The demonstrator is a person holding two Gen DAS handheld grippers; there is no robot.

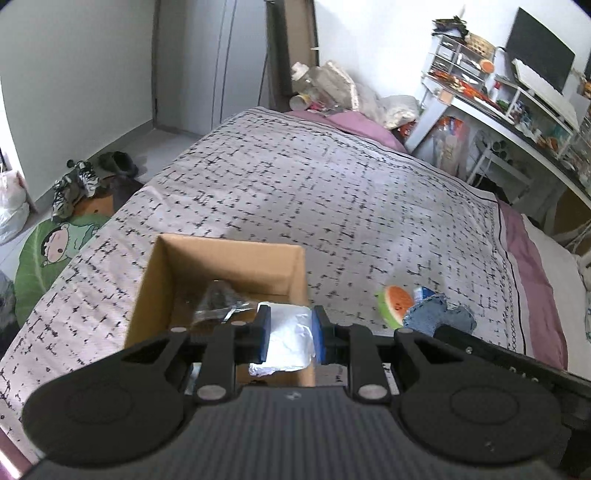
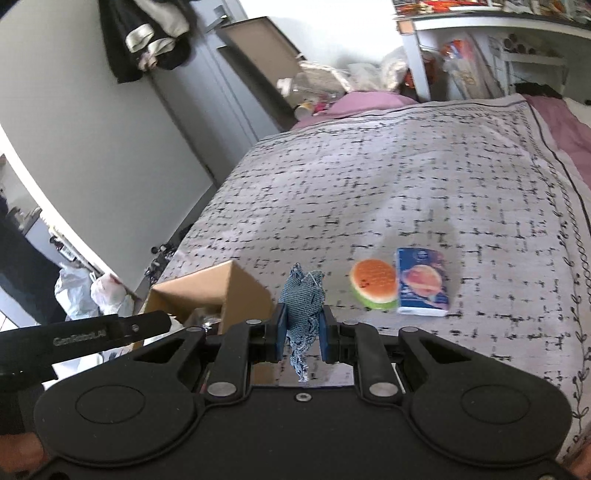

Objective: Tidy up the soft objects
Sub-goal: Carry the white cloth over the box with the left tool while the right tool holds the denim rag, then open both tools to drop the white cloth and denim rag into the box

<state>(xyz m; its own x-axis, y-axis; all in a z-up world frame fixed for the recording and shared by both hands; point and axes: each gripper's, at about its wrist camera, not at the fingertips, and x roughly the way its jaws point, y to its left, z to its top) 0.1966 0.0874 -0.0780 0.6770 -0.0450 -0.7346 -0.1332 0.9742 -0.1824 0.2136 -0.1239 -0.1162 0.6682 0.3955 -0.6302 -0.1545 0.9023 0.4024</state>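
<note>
Both tools are loaded: the left tool [image 1: 289, 338] pinches a white crumpled wad [image 1: 290, 341] right over the cardboard box [image 1: 221, 258] on the bed, probably to drop it, while the right tool [image 2: 302, 334] clamps a blue denim scrap [image 2: 303, 302]. The watermelon squishy [image 2: 373, 282] and tissue pack [image 2: 421, 282] wait on the blanket [image 2: 406, 177].

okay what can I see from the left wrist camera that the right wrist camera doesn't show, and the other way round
Only the left wrist view shows the left hand-held gripper shut on a white crumpled wad above the cardboard box, plus the monitor on the desk.

Only the right wrist view shows the blue tissue pack whole, and dark clothes hanging on the wall.

Both show the box, the watermelon slice toy and the denim fabric piece clamped in the right hand-held gripper, over the patterned bedspread.
</note>
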